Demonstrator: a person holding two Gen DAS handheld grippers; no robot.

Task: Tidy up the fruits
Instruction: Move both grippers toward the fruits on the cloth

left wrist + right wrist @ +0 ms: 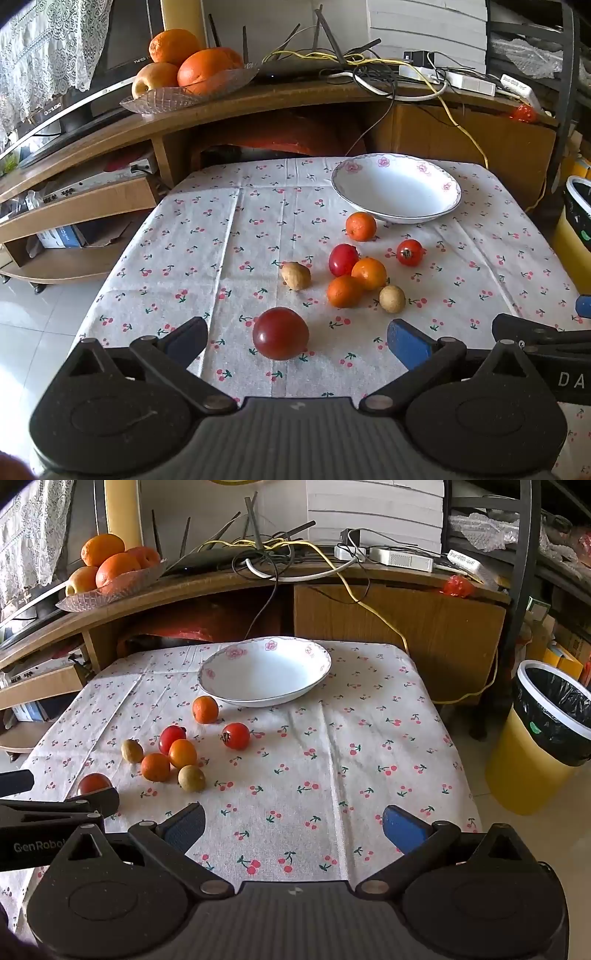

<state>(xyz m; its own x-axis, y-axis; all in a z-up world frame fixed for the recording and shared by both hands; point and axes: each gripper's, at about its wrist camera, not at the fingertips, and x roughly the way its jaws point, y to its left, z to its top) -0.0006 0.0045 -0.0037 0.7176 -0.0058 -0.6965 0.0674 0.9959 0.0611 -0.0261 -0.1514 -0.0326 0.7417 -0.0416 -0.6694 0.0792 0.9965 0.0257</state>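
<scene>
Cherry-print tablecloth (332,760) | "GenRobo…" on left tongs (297,341) — both tongs wide open, empty | right tongs (293,827)

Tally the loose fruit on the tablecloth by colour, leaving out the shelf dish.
Red: 3 — near one, middle one, right one
Orange: 3 — by the bowl, two touching in the cluster
Tan-brown: 2 — left, right
Total: 8
Bowl holds none.
</scene>
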